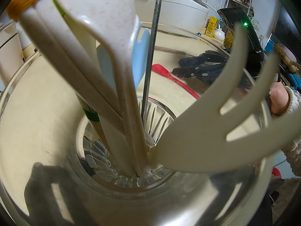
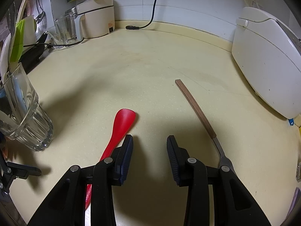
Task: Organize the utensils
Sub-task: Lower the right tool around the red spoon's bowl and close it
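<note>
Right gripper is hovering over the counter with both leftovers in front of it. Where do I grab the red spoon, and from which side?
Grip the red spoon at its narrow neck just below the bowl, coming straight down with the open right gripper shifted left. It lies flat on the counter, handle running back under the left finger, so the slim neck fits between the pads; the wide bowl would not.

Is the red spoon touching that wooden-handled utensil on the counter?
Apart. The right wrist view shows bare counter between the red spoon and the wooden-handled utensil.
</note>
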`<action>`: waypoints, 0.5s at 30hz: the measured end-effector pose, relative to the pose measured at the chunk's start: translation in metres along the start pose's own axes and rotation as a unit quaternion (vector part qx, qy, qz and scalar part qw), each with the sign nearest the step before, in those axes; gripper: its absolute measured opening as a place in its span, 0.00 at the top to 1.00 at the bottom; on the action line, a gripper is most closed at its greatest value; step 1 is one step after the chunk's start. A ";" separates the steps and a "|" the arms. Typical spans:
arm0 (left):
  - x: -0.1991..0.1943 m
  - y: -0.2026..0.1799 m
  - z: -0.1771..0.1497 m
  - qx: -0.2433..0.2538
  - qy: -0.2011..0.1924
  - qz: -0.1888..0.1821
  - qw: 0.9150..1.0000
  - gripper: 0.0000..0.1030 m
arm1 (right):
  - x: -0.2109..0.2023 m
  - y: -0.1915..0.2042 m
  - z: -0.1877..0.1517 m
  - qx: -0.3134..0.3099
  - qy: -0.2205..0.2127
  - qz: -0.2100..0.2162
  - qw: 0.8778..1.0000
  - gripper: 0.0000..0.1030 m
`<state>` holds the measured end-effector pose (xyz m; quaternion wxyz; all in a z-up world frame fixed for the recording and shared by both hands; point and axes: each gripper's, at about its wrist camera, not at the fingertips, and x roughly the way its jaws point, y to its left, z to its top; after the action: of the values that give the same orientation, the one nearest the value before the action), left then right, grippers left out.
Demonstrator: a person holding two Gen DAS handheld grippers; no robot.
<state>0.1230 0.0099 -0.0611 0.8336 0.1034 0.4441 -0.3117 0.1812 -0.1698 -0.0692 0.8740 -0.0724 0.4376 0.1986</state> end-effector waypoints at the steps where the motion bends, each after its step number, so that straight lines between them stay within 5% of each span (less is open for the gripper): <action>1: 0.000 -0.001 0.000 0.000 0.000 0.000 1.000 0.04 | 0.000 -0.001 0.000 0.002 0.000 0.001 1.000 0.63; 6: 0.000 0.000 0.000 0.000 0.000 0.000 1.000 0.04 | -0.001 -0.005 0.000 0.018 -0.003 0.010 1.000 0.63; 10: 0.000 0.000 0.000 0.000 0.000 0.000 1.000 0.04 | -0.009 -0.005 0.000 0.041 -0.036 0.065 0.996 0.63; 15: 0.000 0.000 0.000 0.000 0.000 0.000 1.000 0.04 | -0.009 0.012 0.006 0.015 -0.051 0.058 0.997 0.63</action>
<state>0.1225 0.0100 -0.0610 0.8337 0.1036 0.4439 -0.3117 0.1759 -0.1592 -0.0581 0.8832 -0.0235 0.3986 0.2461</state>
